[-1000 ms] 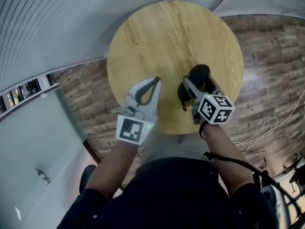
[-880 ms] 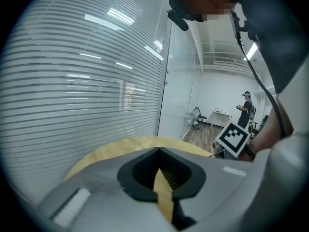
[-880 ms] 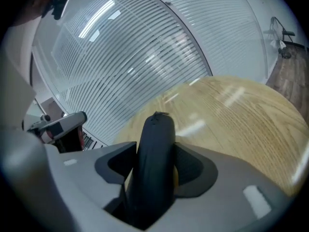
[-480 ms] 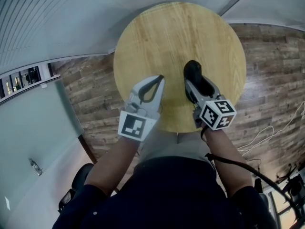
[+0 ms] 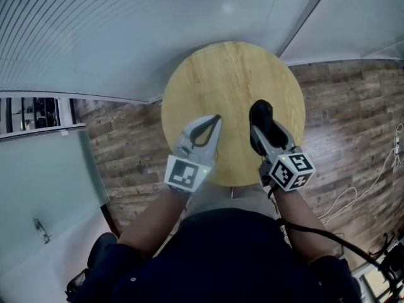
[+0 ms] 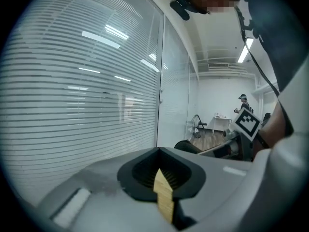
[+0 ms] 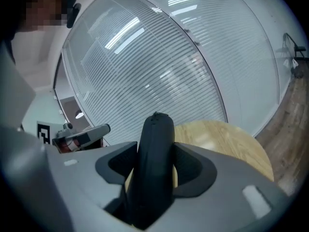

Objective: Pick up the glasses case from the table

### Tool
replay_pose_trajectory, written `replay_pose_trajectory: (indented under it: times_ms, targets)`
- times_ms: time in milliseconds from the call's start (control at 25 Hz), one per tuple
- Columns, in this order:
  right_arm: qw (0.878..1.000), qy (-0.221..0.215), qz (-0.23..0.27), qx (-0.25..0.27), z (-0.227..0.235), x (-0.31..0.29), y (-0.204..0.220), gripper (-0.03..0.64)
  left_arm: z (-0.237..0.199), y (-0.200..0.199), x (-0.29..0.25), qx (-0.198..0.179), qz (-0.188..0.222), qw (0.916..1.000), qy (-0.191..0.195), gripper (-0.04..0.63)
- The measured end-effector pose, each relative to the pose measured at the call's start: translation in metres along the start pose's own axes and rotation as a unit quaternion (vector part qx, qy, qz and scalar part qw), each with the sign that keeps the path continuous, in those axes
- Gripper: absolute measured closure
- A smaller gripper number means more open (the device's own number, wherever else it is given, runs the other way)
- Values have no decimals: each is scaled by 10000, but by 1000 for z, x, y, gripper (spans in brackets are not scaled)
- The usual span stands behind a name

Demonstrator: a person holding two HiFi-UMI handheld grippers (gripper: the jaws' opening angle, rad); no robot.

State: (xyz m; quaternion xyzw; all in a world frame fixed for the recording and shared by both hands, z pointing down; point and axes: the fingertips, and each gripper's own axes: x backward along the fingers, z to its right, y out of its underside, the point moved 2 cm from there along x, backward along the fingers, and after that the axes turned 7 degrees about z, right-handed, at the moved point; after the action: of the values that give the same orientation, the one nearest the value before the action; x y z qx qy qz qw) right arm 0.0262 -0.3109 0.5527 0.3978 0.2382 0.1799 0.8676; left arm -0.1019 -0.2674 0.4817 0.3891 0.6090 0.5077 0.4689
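Right tool, jaws just drawn in and clenched on the black glasses case above the table's near edge: hold the squeeze even and raise straight up, with left tool pinched shut, empty, alongside.

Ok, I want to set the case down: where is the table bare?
The round table looks bare from far rim to middle. The near edge is crowded: the left gripper and the right gripper, shut on the glasses case, hang over it.
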Motion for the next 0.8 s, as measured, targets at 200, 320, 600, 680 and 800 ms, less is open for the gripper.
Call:
replay_pose_trajectory:
  times_ms: [200,320,600,680,800]
  targets:
    - [9978,-43,553,367,-25,32,-53,372,8,-27,12,-107,73,9998,137,592]
    - [9938,-68,934,603,-36,54,-89,371,11,-54,20,-316,268,9991,108,592]
    - [9828,-166,1506,1055,-69,98,-145,371,20,-106,47,-553,756,9956,26,592]
    - [9798,-194,1605,1181,-78,108,-150,371,25,-113,55,-604,841,9946,16,592]
    - [9779,-245,1678,1222,-85,115,-157,371,28,-123,60,-644,963,9933,13,592]
